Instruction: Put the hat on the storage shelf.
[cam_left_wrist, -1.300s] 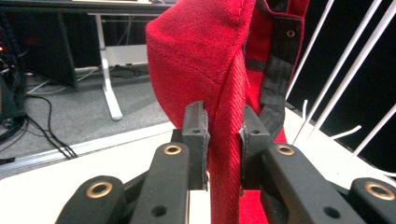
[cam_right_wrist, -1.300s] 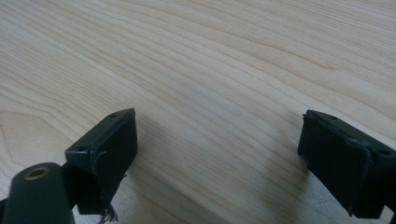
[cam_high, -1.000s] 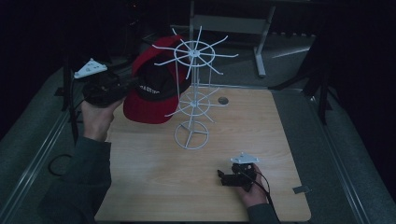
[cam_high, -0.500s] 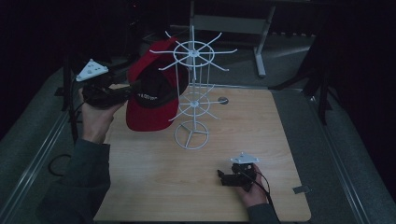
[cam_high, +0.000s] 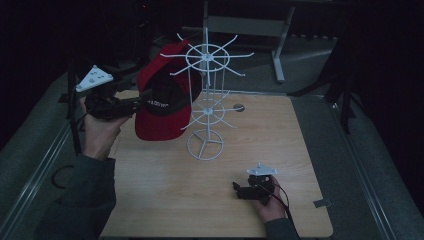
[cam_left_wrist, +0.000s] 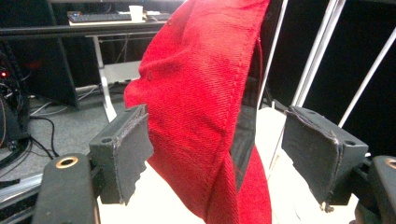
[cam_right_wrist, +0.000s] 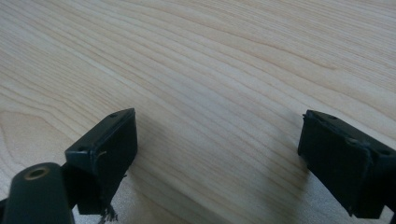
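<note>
At upper left, the wide-open left hand-held gripper (cam_high: 142, 100) straddles the red cap (cam_high: 162, 102) without gripping, cap hanging long-axis-down against the rack (cam_high: 206, 100); the right hand-held gripper (cam_high: 239, 191) rests open and empty, lower right.

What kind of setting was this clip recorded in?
Probably a dim lab or workshop: a wooden table holding a white wire rack, and a desk with a keyboard behind the red cap.

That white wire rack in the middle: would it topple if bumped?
Probably fairly easily. The white wire rack is tall and thin on a small round base, so it looks light and top-heavy. The red cap against its upper spokes could add sideways pull.
</note>
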